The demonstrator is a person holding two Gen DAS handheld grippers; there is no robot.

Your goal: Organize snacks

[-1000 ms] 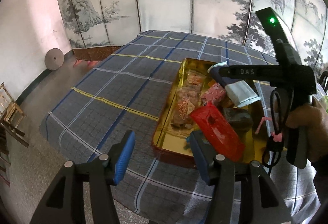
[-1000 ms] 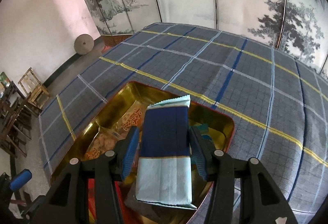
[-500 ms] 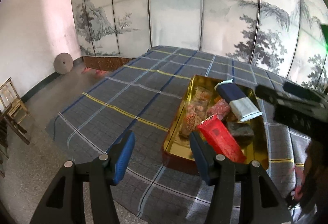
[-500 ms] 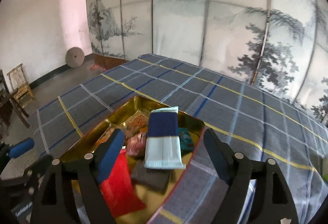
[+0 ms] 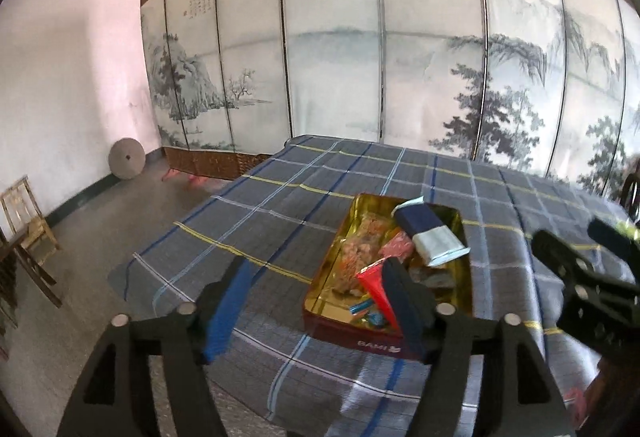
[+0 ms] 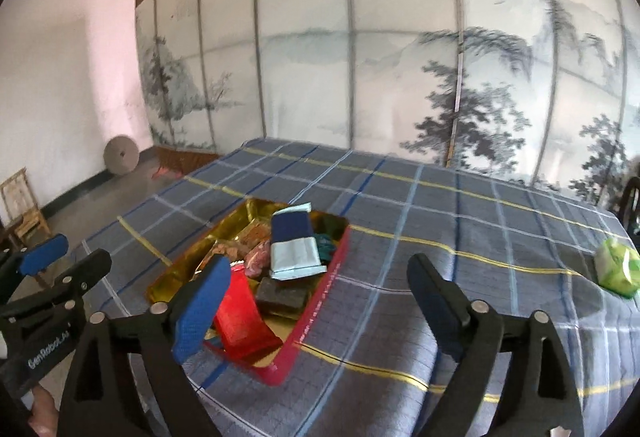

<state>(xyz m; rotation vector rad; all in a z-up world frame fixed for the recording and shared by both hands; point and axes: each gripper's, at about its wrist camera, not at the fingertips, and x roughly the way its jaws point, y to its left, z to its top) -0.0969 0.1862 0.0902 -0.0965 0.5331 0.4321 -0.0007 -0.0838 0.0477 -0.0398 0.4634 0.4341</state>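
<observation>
painted folding screen [image 5: 380, 49], plaid tablecloth [image 6: 460, 205], wooden chair [image 5: 24, 217].

Tin [image 6: 316, 313]: heaped with packets, blue packet [image 6: 294, 245] topmost.
Right of tin: bare plaid cloth [image 6: 460, 213], green packet [image 6: 616, 269] far off.
</observation>
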